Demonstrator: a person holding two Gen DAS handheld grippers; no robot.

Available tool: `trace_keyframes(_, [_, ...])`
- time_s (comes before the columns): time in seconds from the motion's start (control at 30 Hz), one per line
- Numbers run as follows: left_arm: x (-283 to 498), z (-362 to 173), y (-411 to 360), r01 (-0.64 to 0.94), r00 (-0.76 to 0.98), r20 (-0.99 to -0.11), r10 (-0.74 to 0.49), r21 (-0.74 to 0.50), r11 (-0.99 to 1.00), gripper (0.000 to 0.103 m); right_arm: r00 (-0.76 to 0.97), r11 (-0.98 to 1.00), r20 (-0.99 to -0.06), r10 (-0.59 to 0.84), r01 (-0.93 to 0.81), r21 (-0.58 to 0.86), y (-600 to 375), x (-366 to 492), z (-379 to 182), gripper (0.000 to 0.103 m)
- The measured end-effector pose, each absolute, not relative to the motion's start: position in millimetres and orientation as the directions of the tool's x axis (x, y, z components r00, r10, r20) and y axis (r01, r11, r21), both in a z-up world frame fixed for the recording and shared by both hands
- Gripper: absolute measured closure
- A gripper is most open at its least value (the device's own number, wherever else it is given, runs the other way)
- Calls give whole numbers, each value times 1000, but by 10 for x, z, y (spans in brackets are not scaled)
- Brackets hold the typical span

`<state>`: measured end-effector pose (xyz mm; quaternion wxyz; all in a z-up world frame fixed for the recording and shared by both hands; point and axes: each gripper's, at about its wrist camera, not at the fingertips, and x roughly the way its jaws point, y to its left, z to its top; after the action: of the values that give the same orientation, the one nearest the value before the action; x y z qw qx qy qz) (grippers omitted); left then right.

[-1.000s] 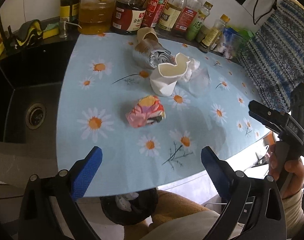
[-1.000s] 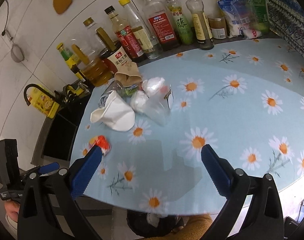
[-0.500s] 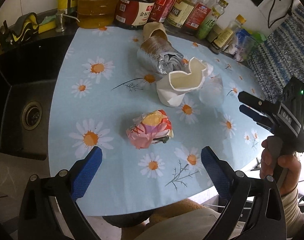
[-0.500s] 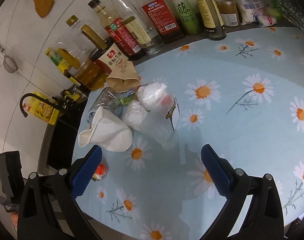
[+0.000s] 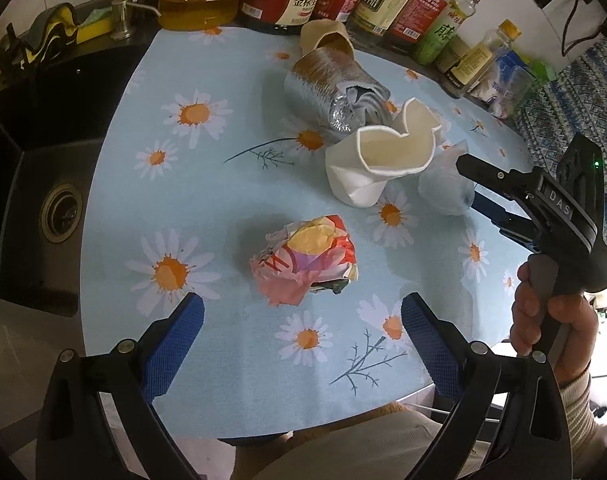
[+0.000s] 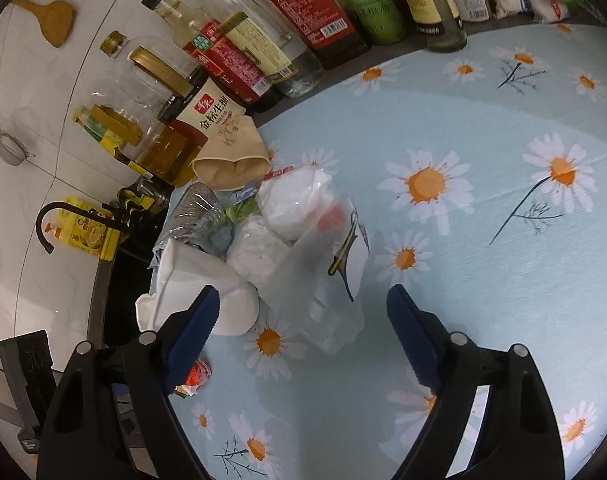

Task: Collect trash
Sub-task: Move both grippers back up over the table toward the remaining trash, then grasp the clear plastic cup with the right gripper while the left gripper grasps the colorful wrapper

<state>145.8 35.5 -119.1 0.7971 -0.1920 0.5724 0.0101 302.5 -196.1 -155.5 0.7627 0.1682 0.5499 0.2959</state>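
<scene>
Two grippers hovered spread: left (image 5: 301, 334) before wrapper (image 5: 305, 262) mid-table (image 5: 115, 208), right (image 6: 303, 316), jaws just narrowing, astride bag (image 6: 323, 280), not pinching. Risked dragging cup (image 6: 191, 284) toward left edge.

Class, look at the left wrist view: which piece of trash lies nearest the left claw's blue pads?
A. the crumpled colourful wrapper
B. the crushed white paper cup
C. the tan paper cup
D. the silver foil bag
A: the crumpled colourful wrapper lies alone on the daisy cloth just ahead of the open left claw, while the white paper cup and the rest sit farther back.
</scene>
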Motion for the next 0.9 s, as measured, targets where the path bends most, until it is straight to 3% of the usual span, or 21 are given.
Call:
trace_keyframes(0.1, [1472,-1210,349,-245,339,-919,-201,-292,924,7,209,760,-734,646,-259,596,-1956,3054,-1613,18])
trace_keyframes(0.3, [1499,-1247,320,-252,323,-924,-204,-292,923,7,186,756,-736,651,-240,609,-1975,3104,-1724,41])
trace_keyframes(0.9, [1560,-1288,240,-239,319,-926,-203,-286,928,7,229,745,-712,663,-295,599,-2097,2966,-1516,42])
